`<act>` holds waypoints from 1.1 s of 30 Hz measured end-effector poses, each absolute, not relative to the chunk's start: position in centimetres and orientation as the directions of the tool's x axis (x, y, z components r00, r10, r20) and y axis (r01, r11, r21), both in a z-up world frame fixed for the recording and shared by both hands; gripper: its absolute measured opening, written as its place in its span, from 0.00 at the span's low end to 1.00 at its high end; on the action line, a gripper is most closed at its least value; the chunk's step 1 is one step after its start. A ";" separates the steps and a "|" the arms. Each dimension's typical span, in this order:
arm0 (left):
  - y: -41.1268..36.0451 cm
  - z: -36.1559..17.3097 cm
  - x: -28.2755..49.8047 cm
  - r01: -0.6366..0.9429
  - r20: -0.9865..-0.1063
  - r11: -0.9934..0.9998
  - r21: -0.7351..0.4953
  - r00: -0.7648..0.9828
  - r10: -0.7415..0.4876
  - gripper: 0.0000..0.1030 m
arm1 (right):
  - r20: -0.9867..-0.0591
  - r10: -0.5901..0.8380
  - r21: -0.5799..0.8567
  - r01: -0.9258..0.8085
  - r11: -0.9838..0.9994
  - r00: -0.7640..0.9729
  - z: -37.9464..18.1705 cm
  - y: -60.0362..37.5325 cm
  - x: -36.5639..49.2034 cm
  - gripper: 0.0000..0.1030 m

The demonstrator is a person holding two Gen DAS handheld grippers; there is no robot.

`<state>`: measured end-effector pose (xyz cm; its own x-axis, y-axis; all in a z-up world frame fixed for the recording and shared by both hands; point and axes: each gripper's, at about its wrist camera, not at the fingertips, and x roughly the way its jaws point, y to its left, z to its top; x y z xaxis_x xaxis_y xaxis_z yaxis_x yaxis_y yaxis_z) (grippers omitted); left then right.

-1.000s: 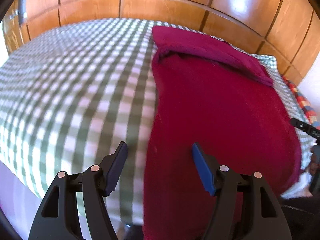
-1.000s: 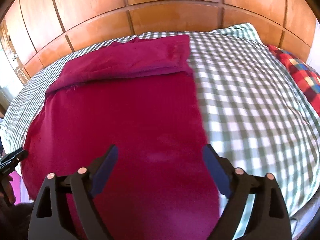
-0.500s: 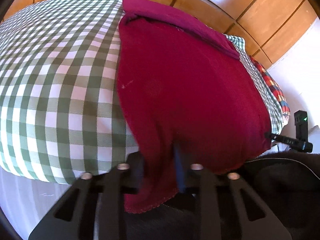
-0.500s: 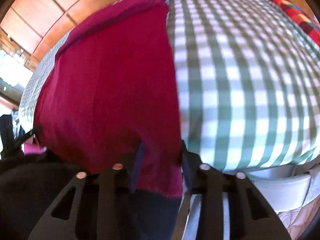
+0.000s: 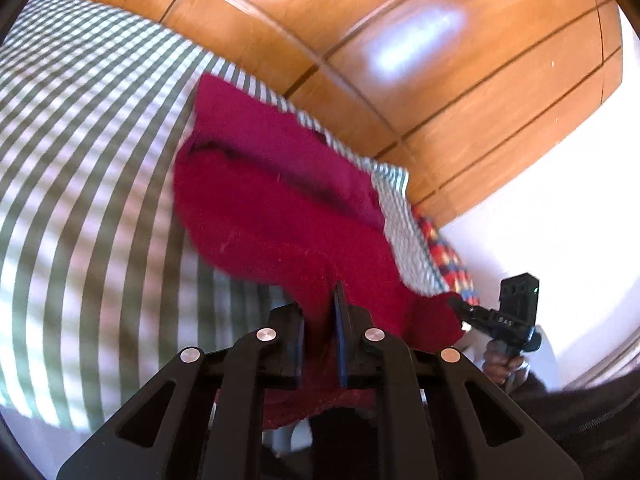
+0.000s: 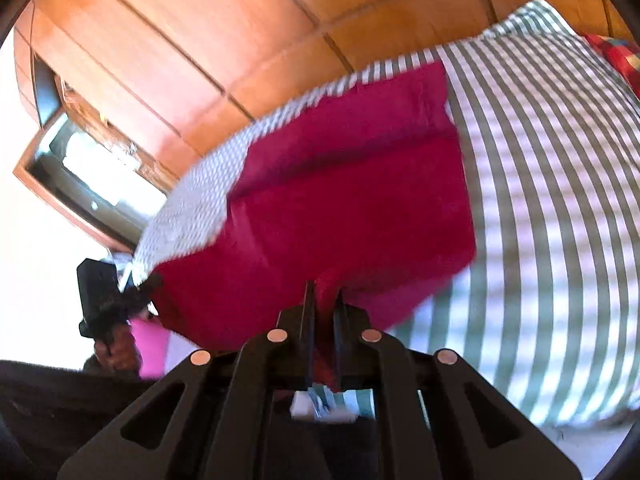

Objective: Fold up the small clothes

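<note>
A dark red cloth (image 5: 280, 208) lies on a green-and-white checked bedcover (image 5: 80, 200), its far end folded over. My left gripper (image 5: 320, 312) is shut on the cloth's near left corner and holds it lifted off the bed. My right gripper (image 6: 325, 304) is shut on the near right corner of the same cloth (image 6: 352, 200), also lifted. The near edge hangs raised between the two grippers. The right gripper shows at the right in the left wrist view (image 5: 460, 306), and the left gripper at the left in the right wrist view (image 6: 148, 284).
A wooden panelled headboard (image 5: 400, 60) stands behind the bed. A red plaid pillow (image 5: 444, 248) lies at the bed's far right. The checked bedcover (image 6: 560, 200) spreads to the right of the cloth. A window or mirror frame (image 6: 80, 168) is at the left.
Both grippers went from open above the cloth to shut on its near corners. They have since lifted the near edge up off the bed and tilted upward.
</note>
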<state>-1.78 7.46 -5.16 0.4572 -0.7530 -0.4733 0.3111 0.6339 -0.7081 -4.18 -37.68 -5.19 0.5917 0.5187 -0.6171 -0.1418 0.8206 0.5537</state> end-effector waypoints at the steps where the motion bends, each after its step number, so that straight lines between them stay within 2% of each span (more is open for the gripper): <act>1: 7.4 -4.8 -0.6 0.310 -0.453 0.621 -0.719 0.469 -0.758 0.10 | -0.619 0.504 0.549 -0.127 0.826 0.603 -5.1 -37.9 -3.0 0.06; 4: 7.1 -4.1 2.8 0.289 -0.443 0.624 -0.726 0.498 -0.746 0.10 | -0.627 0.463 0.545 -0.071 0.835 0.627 -5.6 -38.9 0.4 0.06; 7: 6.7 -4.2 7.1 0.221 -0.492 0.662 -0.716 0.514 -0.703 0.10 | -0.651 0.417 0.526 -0.019 0.850 0.634 -6.3 -39.8 3.4 0.06; 9: 6.6 -4.5 9.4 0.173 -0.525 0.675 -0.717 0.503 -0.687 0.18 | -0.664 0.394 0.526 0.023 0.850 0.635 -6.9 -40.9 4.6 0.10; 10: 6.7 -4.8 10.9 0.126 -0.544 0.672 -0.730 0.489 -0.682 0.34 | -0.663 0.387 0.531 0.038 0.847 0.641 -7.0 -41.3 5.1 0.16; 11: 7.1 -5.0 11.2 0.106 -0.541 0.666 -0.738 0.497 -0.678 0.57 | -0.661 0.380 0.530 0.043 0.847 0.647 -6.9 -41.8 5.4 0.28; 12: 7.7 -5.0 11.5 0.081 -0.529 0.659 -0.748 0.527 -0.665 0.64 | -0.655 0.377 0.534 0.049 0.844 0.655 -6.8 -42.1 5.4 0.39; 13: 8.8 -4.7 11.6 0.060 -0.509 0.652 -0.755 0.574 -0.642 0.67 | -0.644 0.379 0.547 0.054 0.836 0.665 -6.7 -42.7 5.2 0.60; 14: 9.5 -4.6 11.7 0.055 -0.498 0.648 -0.760 0.591 -0.635 0.67 | -0.638 0.371 0.550 0.061 0.833 0.675 -6.7 -43.3 4.9 0.69; 17: 12.0 -5.1 11.2 0.020 -0.514 0.673 -0.739 0.630 -0.582 0.67 | -0.648 0.354 0.530 0.065 0.845 0.674 -7.1 -44.2 3.0 0.70; 19: 12.1 -5.5 10.3 0.051 -0.544 0.735 -0.677 0.638 -0.545 0.67 | -0.680 0.338 0.501 0.076 0.862 0.650 -8.2 -44.2 2.0 0.72; 21: 11.2 -6.0 9.4 0.102 -0.586 0.790 -0.605 0.615 -0.528 0.67 | -0.710 0.328 0.476 0.082 0.875 0.623 -9.4 -43.7 1.0 0.72; 24: 8.8 -7.7 7.6 0.205 -0.613 0.798 -0.567 0.542 -0.575 0.67 | -0.747 0.336 0.466 0.091 0.880 0.573 -12.0 -42.5 0.1 0.69; 26: 7.1 -8.6 6.9 0.244 -0.637 0.810 -0.534 0.514 -0.575 0.67 | -0.755 0.324 0.449 0.090 0.889 0.571 -12.7 -41.6 0.3 0.53; 27: 6.1 -9.0 6.7 0.268 -0.654 0.824 -0.500 0.507 -0.561 0.66 | -0.756 0.313 0.439 0.091 0.894 0.575 -12.7 -41.3 0.3 0.51; 28: 5.6 -9.2 6.5 0.282 -0.664 0.834 -0.474 0.508 -0.549 0.53 | -0.756 0.300 0.428 0.093 0.899 0.582 -12.8 -41.0 0.7 0.45; 29: 5.2 -9.5 6.8 0.292 -0.674 0.842 -0.453 0.507 -0.538 0.34 | -0.753 0.300 0.431 0.094 0.897 0.585 -12.8 -41.0 1.0 0.37; 31: 5.5 -9.7 7.4 0.282 -0.682 0.841 -0.462 0.492 -0.540 0.15 | -0.755 0.297 0.428 0.097 0.898 0.584 -12.9 -40.8 1.5 0.27; 33: 6.4 -9.4 7.7 0.290 -0.651 0.802 -0.522 0.472 -0.595 0.11 | -0.754 0.285 0.409 0.084 0.908 0.592 -12.3 -40.8 1.2 0.21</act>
